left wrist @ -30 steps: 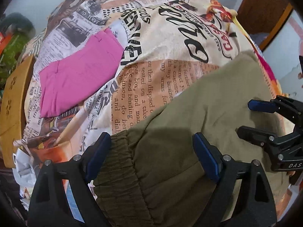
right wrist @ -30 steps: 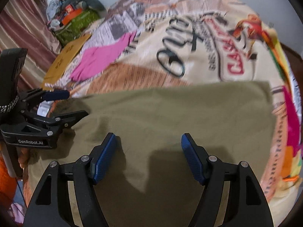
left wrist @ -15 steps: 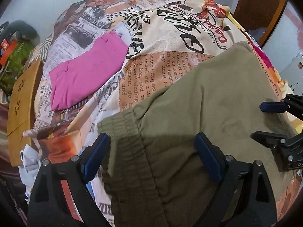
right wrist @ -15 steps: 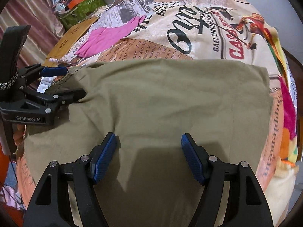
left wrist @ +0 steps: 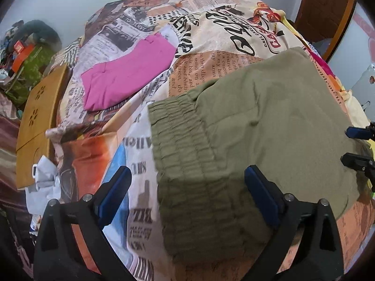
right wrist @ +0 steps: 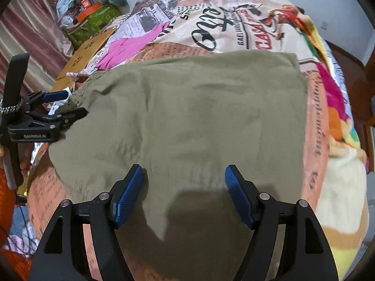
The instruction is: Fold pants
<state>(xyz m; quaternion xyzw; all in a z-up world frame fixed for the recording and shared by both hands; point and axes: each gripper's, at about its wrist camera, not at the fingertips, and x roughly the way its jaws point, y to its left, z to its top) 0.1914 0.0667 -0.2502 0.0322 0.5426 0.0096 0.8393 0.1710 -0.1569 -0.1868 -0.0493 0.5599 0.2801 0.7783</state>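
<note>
Olive green pants (left wrist: 257, 126) lie folded flat on a bed with a newspaper-print cover (left wrist: 211, 30). Their elastic waistband (left wrist: 182, 145) faces my left gripper. My left gripper (left wrist: 187, 194) is open and empty, hovering just above the waistband. My right gripper (right wrist: 185, 194) is open and empty over the near edge of the pants (right wrist: 187, 107). The left gripper shows at the left of the right wrist view (right wrist: 58, 107), and the right gripper at the right edge of the left wrist view (left wrist: 361, 147).
A folded pink garment (left wrist: 126, 75) lies further back on the bed. A wooden board (left wrist: 35, 121) stands along the bed's left side, with a pile of clutter (right wrist: 91, 11) behind. A wooden door (left wrist: 323, 7) is at the far right.
Both grippers have pulled back from the pants toward the near edge, still open. More of the waistband and the bed cover shows in the left wrist view.
</note>
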